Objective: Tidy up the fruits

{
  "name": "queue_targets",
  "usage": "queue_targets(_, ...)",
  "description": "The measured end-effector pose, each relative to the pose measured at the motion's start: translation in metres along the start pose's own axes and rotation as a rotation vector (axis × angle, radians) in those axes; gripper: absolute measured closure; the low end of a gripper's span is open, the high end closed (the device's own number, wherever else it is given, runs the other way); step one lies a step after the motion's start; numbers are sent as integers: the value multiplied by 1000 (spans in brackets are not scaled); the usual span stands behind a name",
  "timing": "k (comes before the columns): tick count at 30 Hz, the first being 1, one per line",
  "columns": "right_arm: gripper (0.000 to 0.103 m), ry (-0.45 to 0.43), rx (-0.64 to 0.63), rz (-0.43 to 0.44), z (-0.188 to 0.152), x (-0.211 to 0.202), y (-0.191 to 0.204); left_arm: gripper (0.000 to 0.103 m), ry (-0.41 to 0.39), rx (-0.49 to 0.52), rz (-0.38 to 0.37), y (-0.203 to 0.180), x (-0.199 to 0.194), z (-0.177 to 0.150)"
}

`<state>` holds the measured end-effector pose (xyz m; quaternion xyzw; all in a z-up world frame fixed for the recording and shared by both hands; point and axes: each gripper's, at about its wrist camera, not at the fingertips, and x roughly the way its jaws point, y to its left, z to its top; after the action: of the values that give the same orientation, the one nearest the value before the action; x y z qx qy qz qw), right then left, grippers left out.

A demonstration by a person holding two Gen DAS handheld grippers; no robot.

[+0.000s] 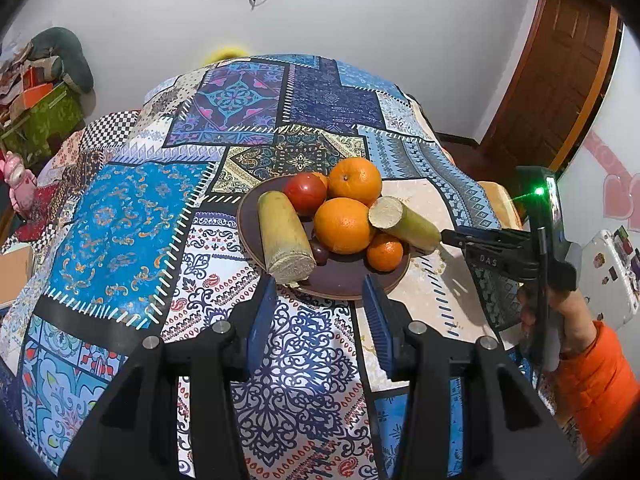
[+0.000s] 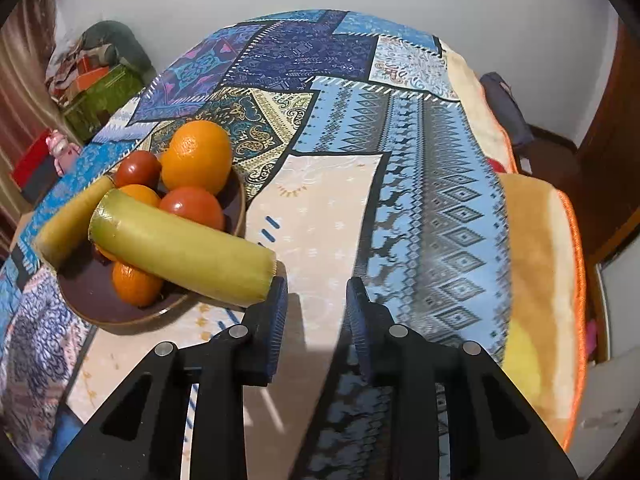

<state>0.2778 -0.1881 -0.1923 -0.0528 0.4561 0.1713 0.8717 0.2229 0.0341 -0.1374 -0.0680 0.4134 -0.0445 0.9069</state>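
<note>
A brown plate [image 1: 340, 286] on the patchwork tablecloth holds two large oranges [image 1: 345, 225], a small orange [image 1: 385, 251], a red fruit [image 1: 305, 193] and two yellow-green sugarcane pieces [image 1: 285, 237]. The right cane piece [image 1: 406, 222] leans over the plate's right rim. My left gripper [image 1: 320, 292] is open and empty just in front of the plate. My right gripper [image 2: 317, 292] is open and empty, its left finger [image 2: 276, 304] touching or just off the cane's near end [image 2: 256, 276]. It also shows in the left wrist view [image 1: 450, 236], right of the plate [image 2: 120, 320].
The tablecloth [image 2: 340, 208] covers the whole table. An orange-edged blanket [image 2: 548, 264] lies past the table's right side. A brown door [image 1: 556, 80] stands at the far right. Boxes and cushions [image 1: 36, 92] pile up at the far left.
</note>
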Motion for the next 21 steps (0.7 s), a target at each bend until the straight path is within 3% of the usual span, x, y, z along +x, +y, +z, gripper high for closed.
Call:
queue_targets(4, 82, -7, -15, 21, 1, -3, 13, 59, 0, 2, 0, 0, -1, -1)
queue_targets(8, 82, -12, -8, 103, 2, -10, 24, 59, 6, -10, -1, 2, 1, -2)
queue_targets(14, 82, -13, -35, 151, 3, -10, 52, 59, 21, -15, 4, 5, 8, -5)
queue_targets(21, 82, -44, -4, 187, 13, -14, 60, 59, 37, -20, 10, 7, 24, -2)
